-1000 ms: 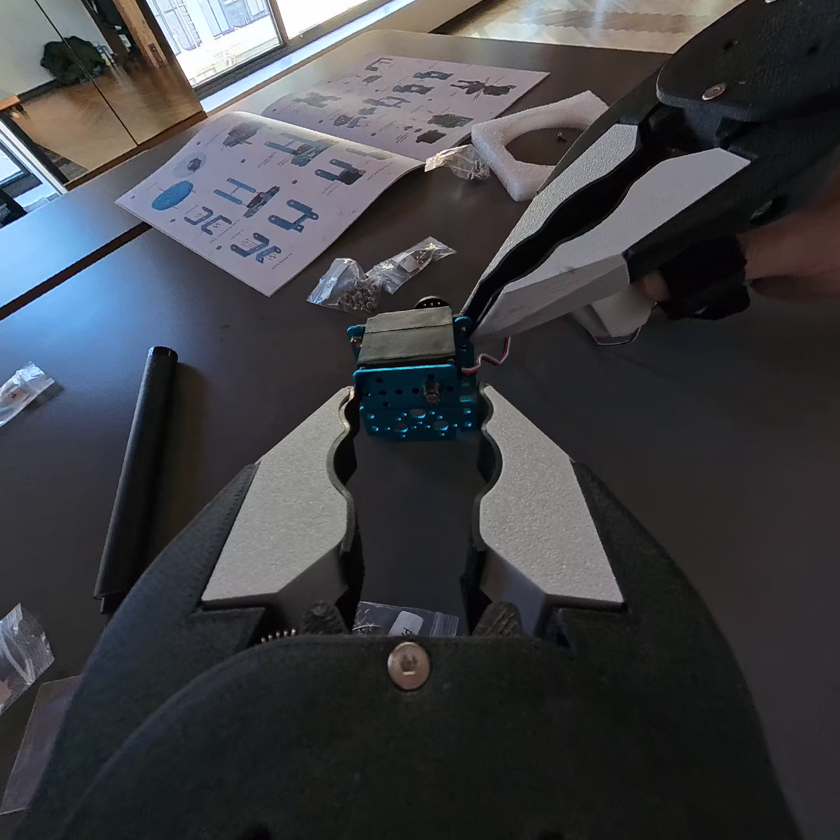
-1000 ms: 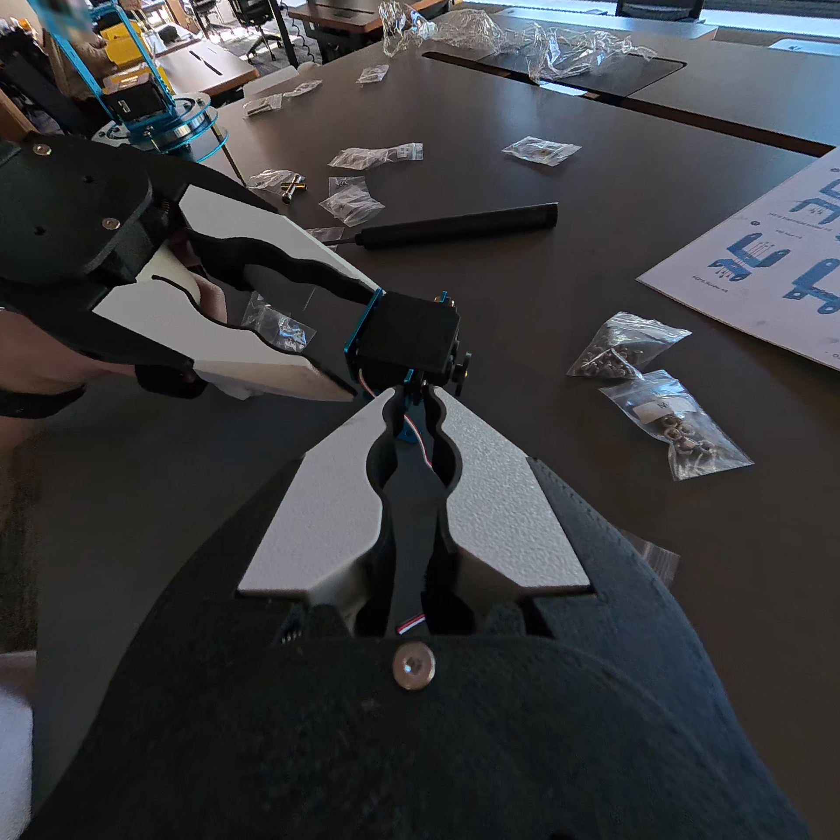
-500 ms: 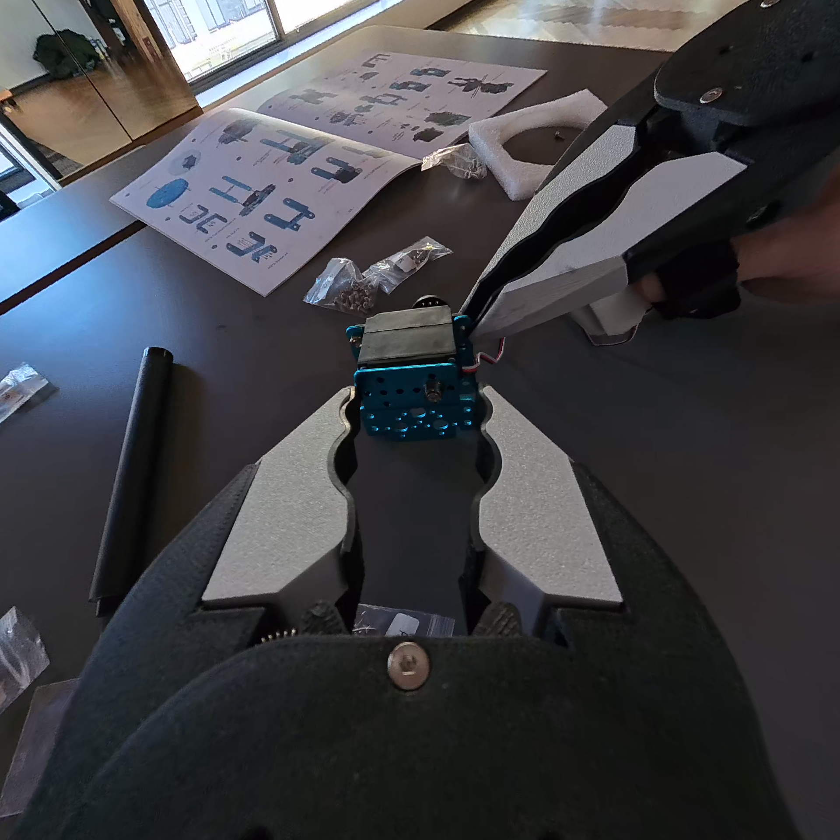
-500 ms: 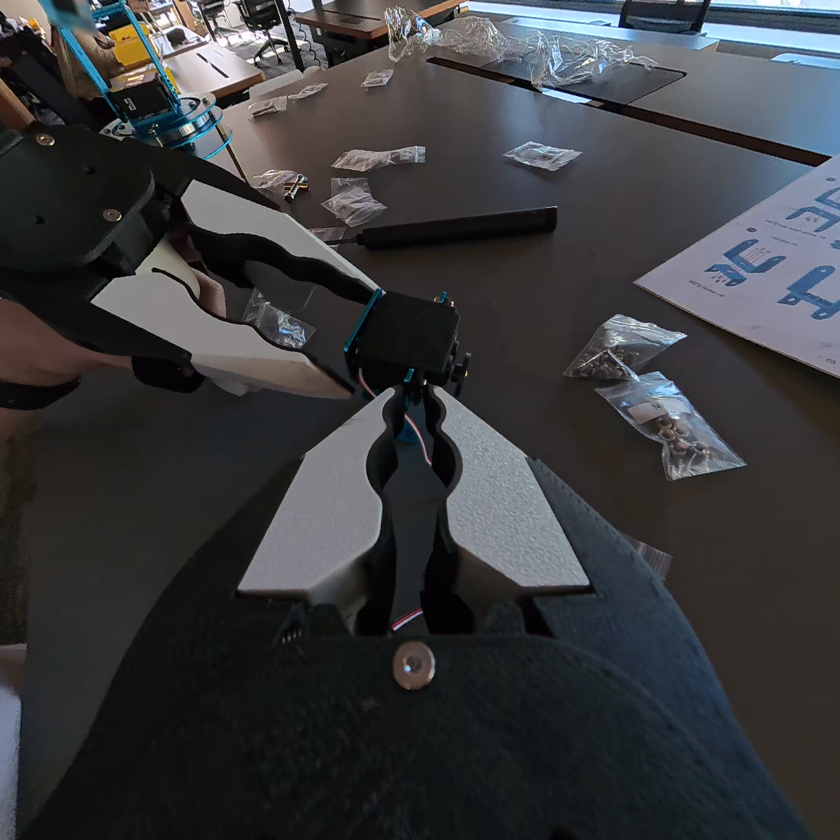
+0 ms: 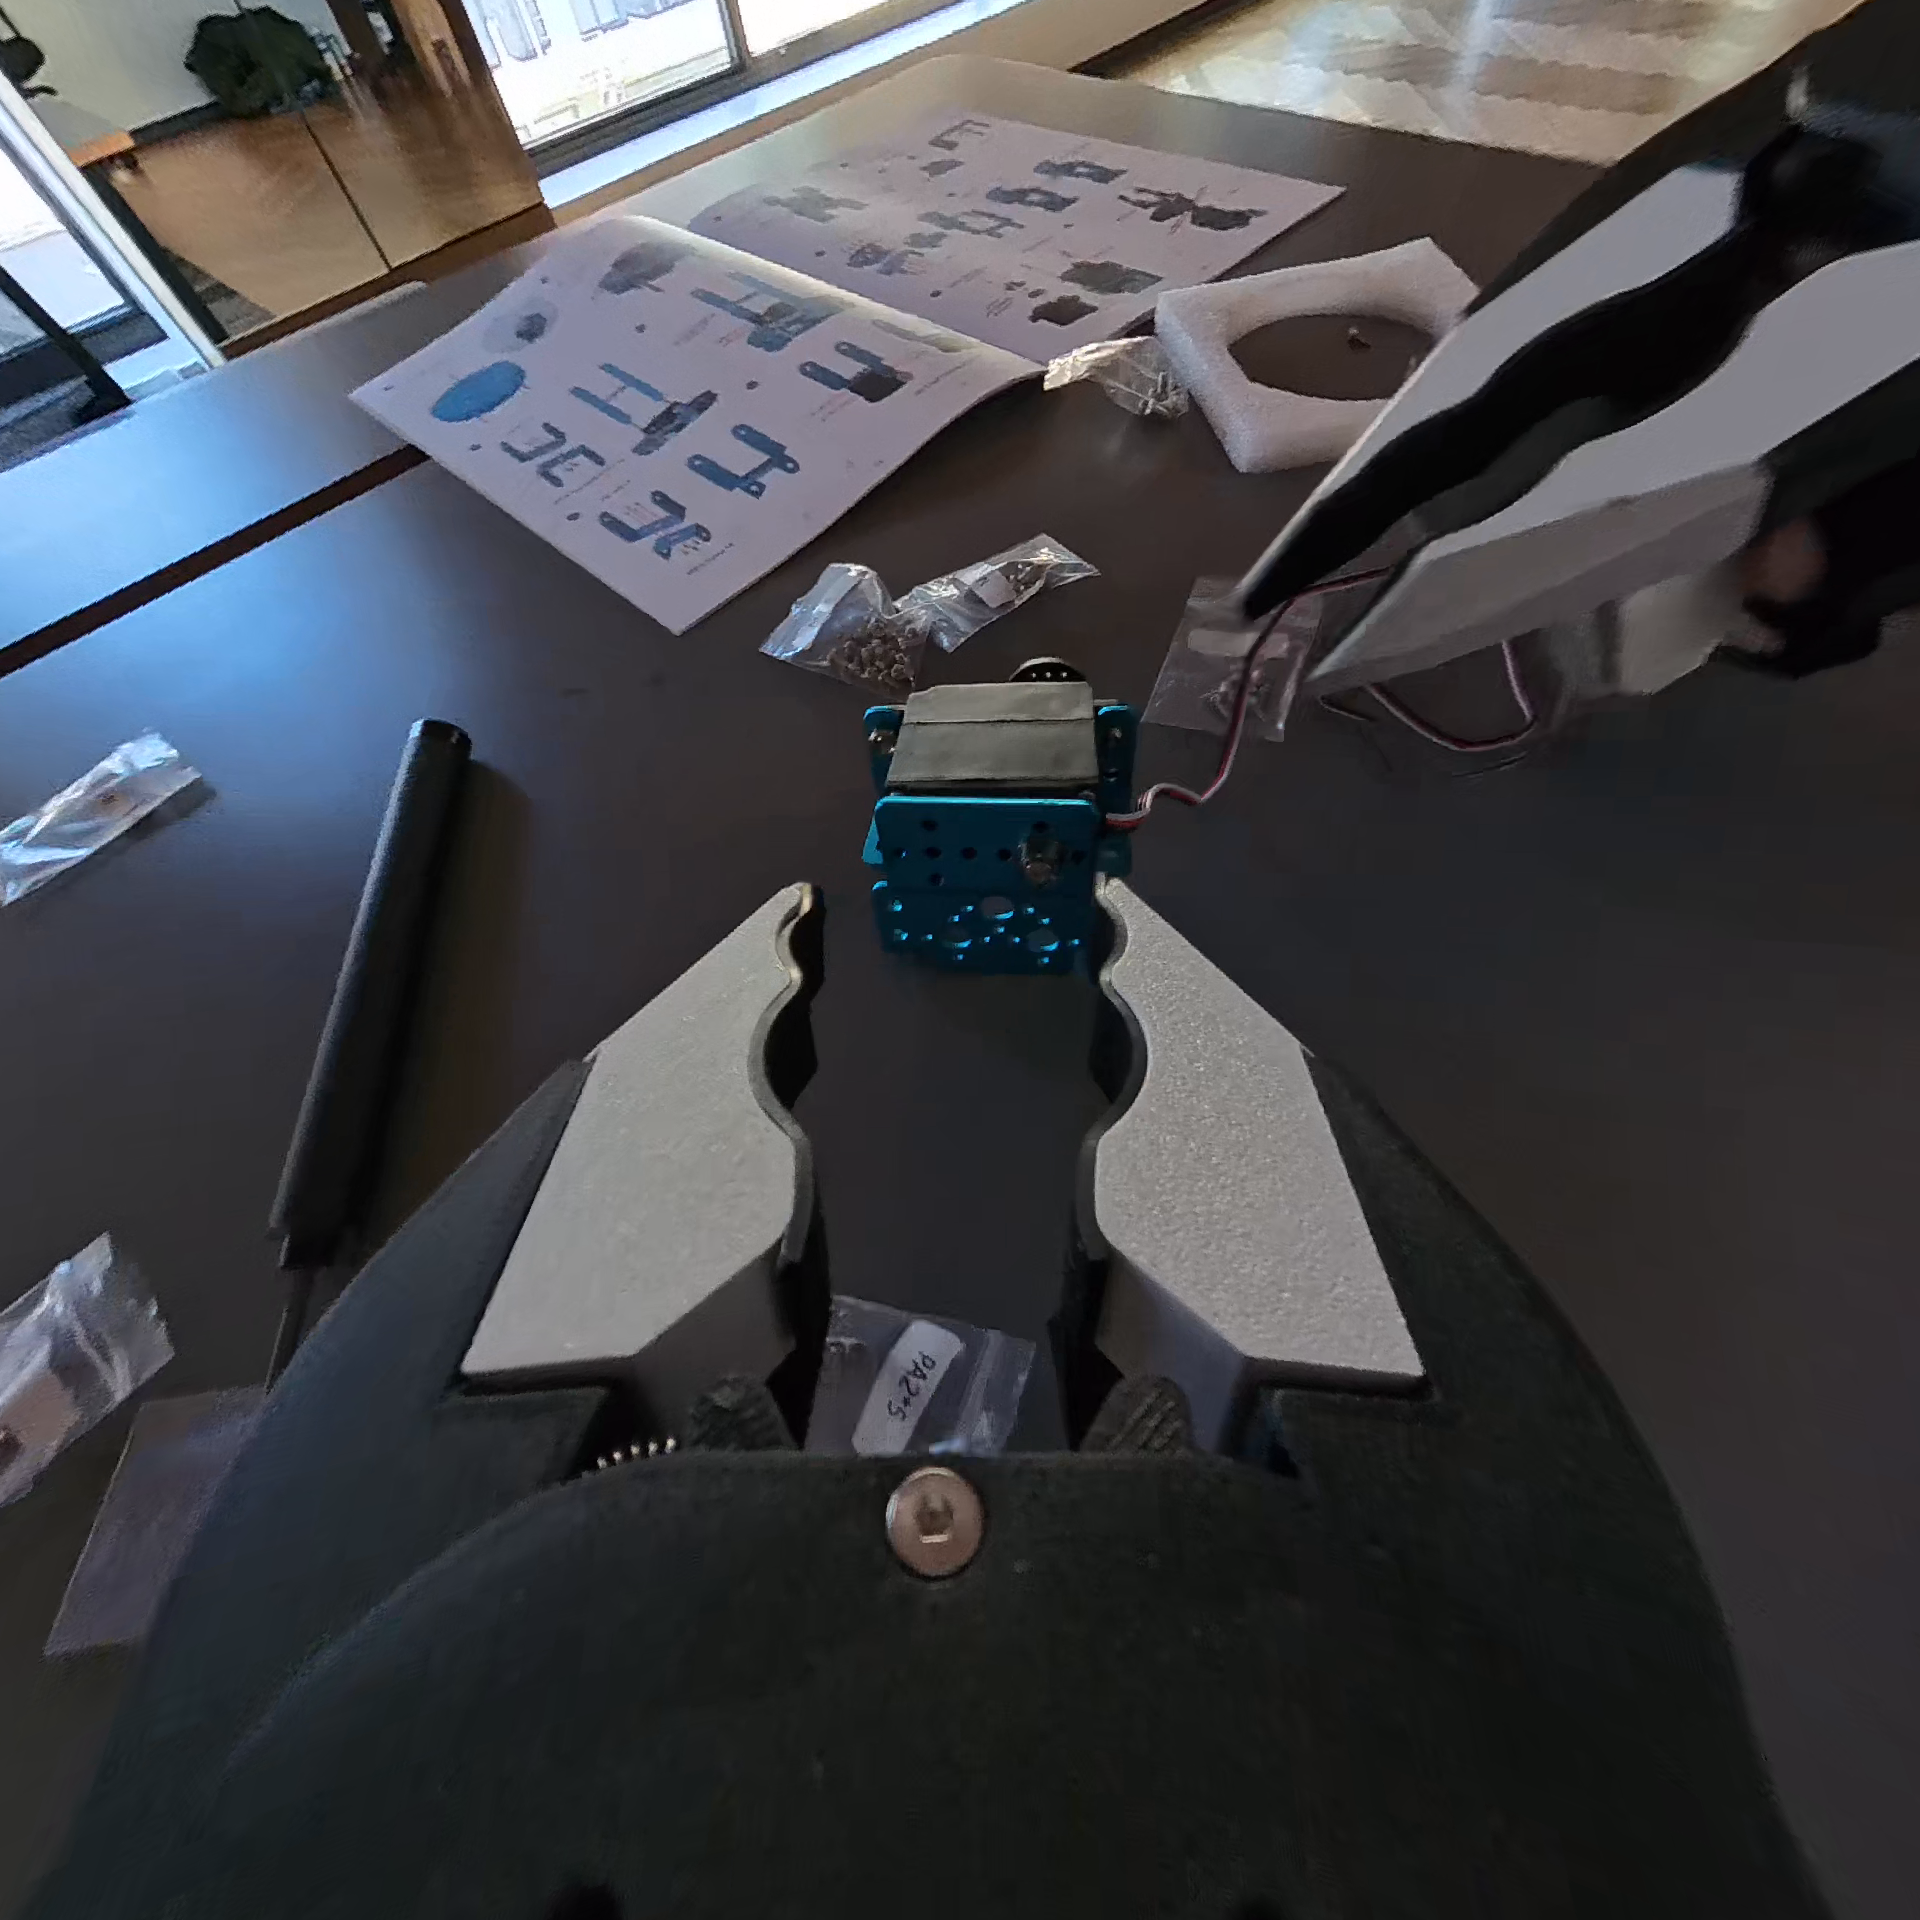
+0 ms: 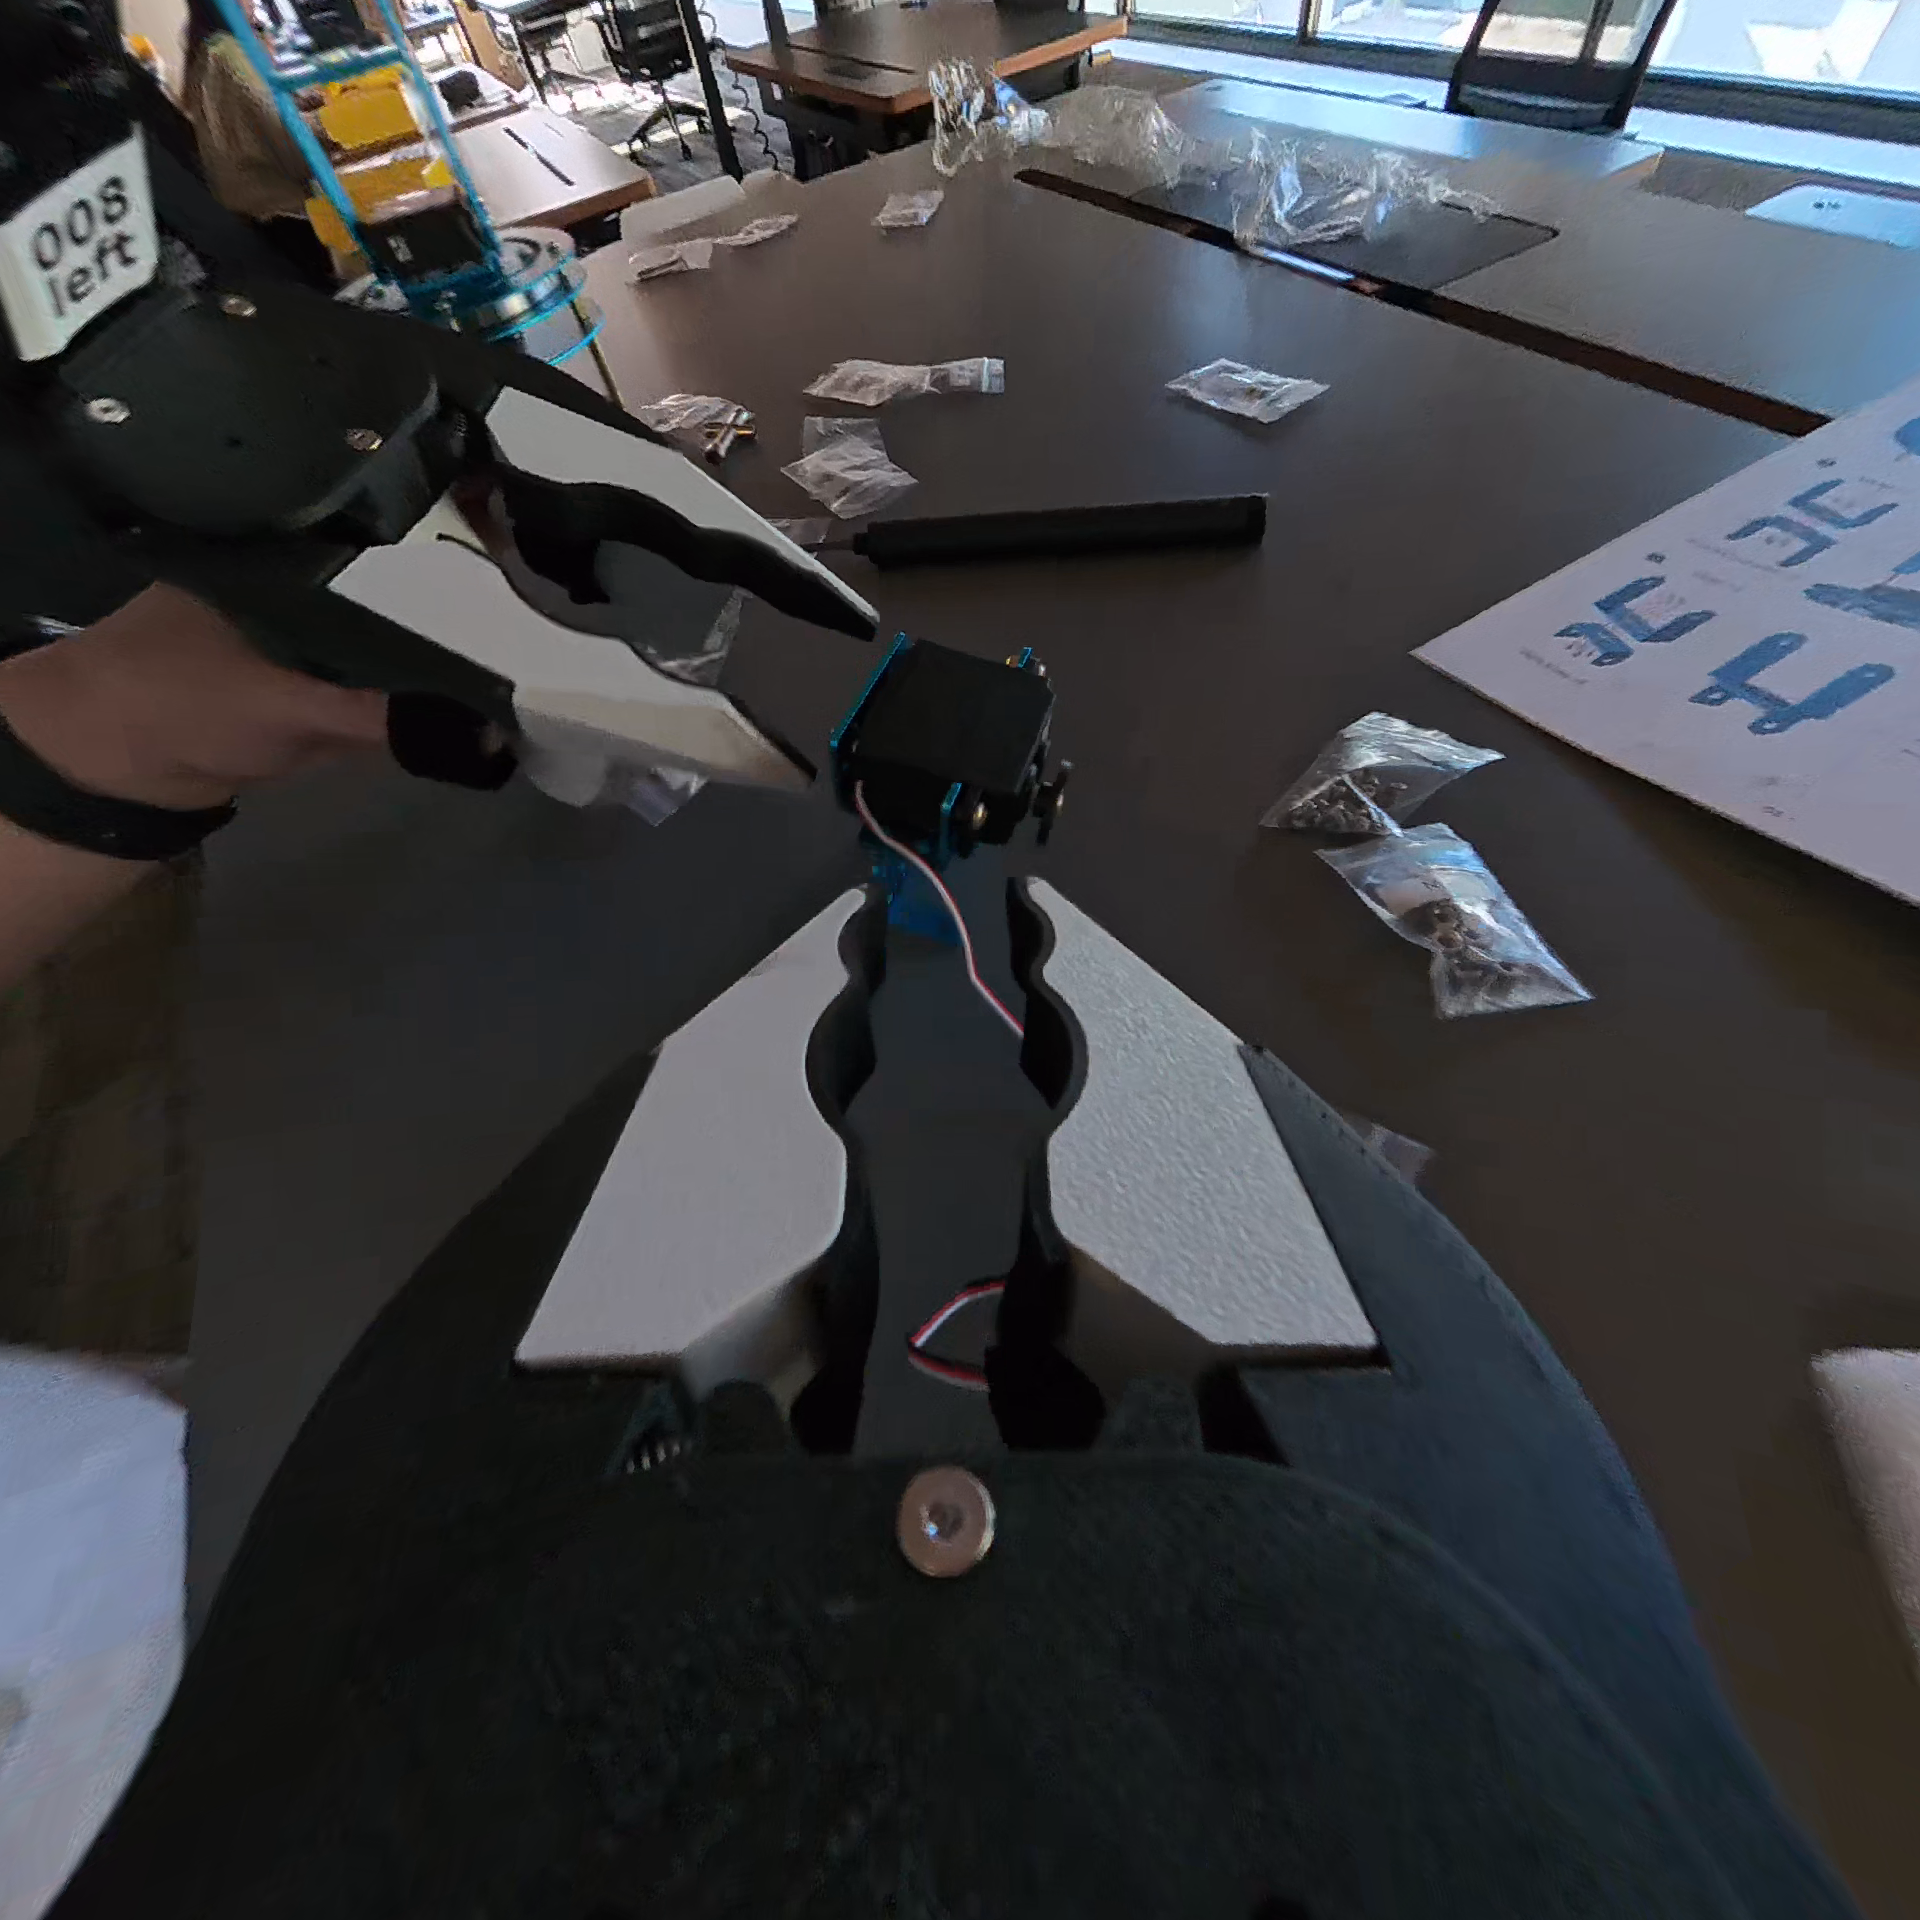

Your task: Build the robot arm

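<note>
A black servo mounted in a blue perforated bracket stands on the dark table, held by neither gripper. My left gripper is open, its tips either side of the bracket's base; the right tip is close to it and the left tip stands apart. My right gripper is open just short of the servo, and the servo's red-white wire runs back between its fingers. In the left wrist view the right gripper is off to the upper right, with the wire trailing toward it.
An open instruction booklet and a white foam frame lie beyond the servo. A black rod lies to the left. Several small bags of screws lie around. A blue assembly stands at the table's far end.
Both grippers have opened and let go of the servo assembly, which now stands by itself. The right gripper has drawn back from it, and the left has backed off slightly.
</note>
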Tool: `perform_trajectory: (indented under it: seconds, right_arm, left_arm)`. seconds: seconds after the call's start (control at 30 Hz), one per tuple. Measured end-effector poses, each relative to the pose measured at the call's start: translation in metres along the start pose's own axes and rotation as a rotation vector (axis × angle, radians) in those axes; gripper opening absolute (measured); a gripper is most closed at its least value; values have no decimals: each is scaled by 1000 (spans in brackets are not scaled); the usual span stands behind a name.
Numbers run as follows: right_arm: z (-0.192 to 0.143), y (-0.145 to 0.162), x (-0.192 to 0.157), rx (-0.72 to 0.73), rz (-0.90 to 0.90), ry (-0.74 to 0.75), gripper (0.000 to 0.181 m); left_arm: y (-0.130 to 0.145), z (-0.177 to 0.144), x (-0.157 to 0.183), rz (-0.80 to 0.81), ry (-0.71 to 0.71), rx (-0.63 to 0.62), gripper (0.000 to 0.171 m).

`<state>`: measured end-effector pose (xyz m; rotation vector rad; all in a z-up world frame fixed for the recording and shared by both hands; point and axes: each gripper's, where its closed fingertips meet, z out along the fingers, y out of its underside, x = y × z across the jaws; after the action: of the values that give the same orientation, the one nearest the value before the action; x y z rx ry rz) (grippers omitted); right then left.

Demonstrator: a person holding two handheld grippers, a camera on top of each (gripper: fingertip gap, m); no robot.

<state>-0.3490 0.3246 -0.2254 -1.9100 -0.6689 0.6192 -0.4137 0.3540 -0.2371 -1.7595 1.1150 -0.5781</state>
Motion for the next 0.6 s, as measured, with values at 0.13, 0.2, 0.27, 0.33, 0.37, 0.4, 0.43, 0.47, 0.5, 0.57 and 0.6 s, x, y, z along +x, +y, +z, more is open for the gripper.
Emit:
perform_trajectory:
  seconds: [0.13, 0.2, 0.27, 0.33, 0.37, 0.4, 0.43, 0.47, 0.5, 0.57, 0.6]
  right_arm:
    - [-72, 9, 50, -104, -183, 75, 17]
    - [-115, 18, 100, -218, -255, 130, 15]
    - [-143, 31, 133, -334, -257, 41, 7]
    - [-153, 44, 156, -423, -319, -62, 7]
    - [-154, 53, 167, -480, -388, -104, 8]
    - [-153, 63, 177, -546, -462, -134, 10]
    - [-152, 71, 186, -605, -531, -157, 11]
    - [-151, 75, 192, -649, -582, -181, 11]
    - [-149, 76, 193, -679, -611, -221, 12]
    - [-146, 73, 191, -699, -659, -303, 12]
    - [-145, 74, 191, -721, -673, -337, 12]
  left_arm:
    - [-8, -16, 4, -55, -48, 20, 51]
    - [-11, -23, 9, -72, -81, 15, 50]
    - [-16, -26, 17, -84, -115, 10, 50]
    - [-24, -27, 28, -91, -148, 7, 49]
    - [-28, -26, 34, -94, -164, 8, 49]
    - [-33, -25, 42, -99, -180, 10, 49]
    - [-37, -23, 50, -106, -195, 13, 48]
    - [-42, -22, 58, -115, -209, 18, 49]
    - [-46, -22, 68, -124, -221, 24, 48]
    - [-52, -22, 87, -137, -251, 33, 48]
    - [-53, -22, 96, -143, -267, 32, 48]
